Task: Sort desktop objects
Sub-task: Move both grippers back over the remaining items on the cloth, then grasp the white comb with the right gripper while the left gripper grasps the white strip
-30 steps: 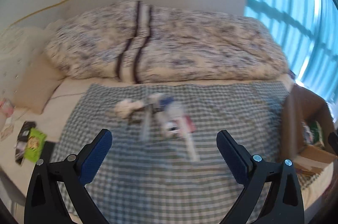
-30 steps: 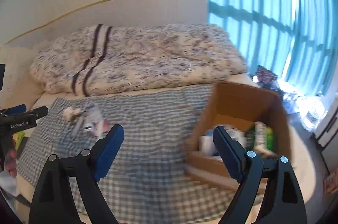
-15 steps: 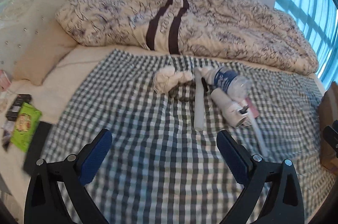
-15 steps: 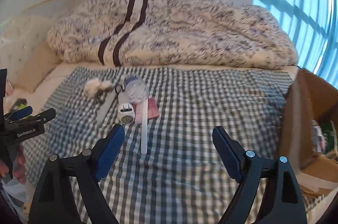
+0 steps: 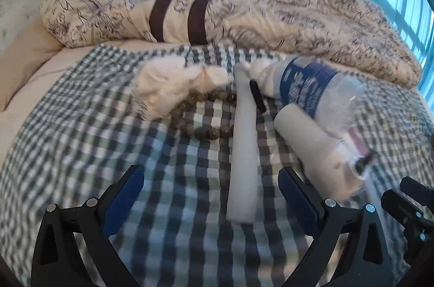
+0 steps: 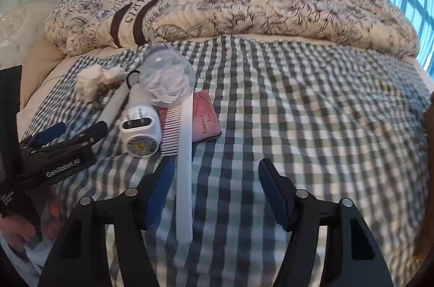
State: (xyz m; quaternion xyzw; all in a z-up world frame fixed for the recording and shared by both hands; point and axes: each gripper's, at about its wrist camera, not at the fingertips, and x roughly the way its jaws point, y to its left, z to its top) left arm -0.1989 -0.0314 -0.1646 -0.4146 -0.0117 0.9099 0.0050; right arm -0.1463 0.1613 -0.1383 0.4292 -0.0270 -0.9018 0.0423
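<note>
A bed spread with a green-checked blanket (image 6: 298, 102) under daylight from blue-curtained windows serves as the sorting surface; nearest the right-wrist camera, the right gripper (image 6: 214, 189) has just been closing, yet its blue-padded fingers (image 6: 158, 186) stand apart with nothing pressed between them, the handle of a long white comb (image 6: 184, 178) lying just inside the left one; beside it, the left gripper (image 5: 211, 194) has its fingers wide apart and empty, straddling the near end of a white stick-shaped object (image 5: 242, 157). Just beyond lie a small white electric device with a yellow label (image 6: 139, 132), a pink booklet (image 6: 204, 116) under the comb's teeth, and a clear plastic water bottle (image 5: 306, 89) on its side; a string of dark beads (image 5: 200, 116), a crumpled white tissue (image 5: 173, 86) and a small black object sit farther back, with the rumpled floral duvet (image 6: 244, 13) behind. The step in hand appears to be the first pick from the pile; it would likely go best if each gripper centres on one long item, squares its fingers across the narrow width, and lifts straight up so neighbours touching it, the booklet and bottle especially, are not dragged along.
</note>
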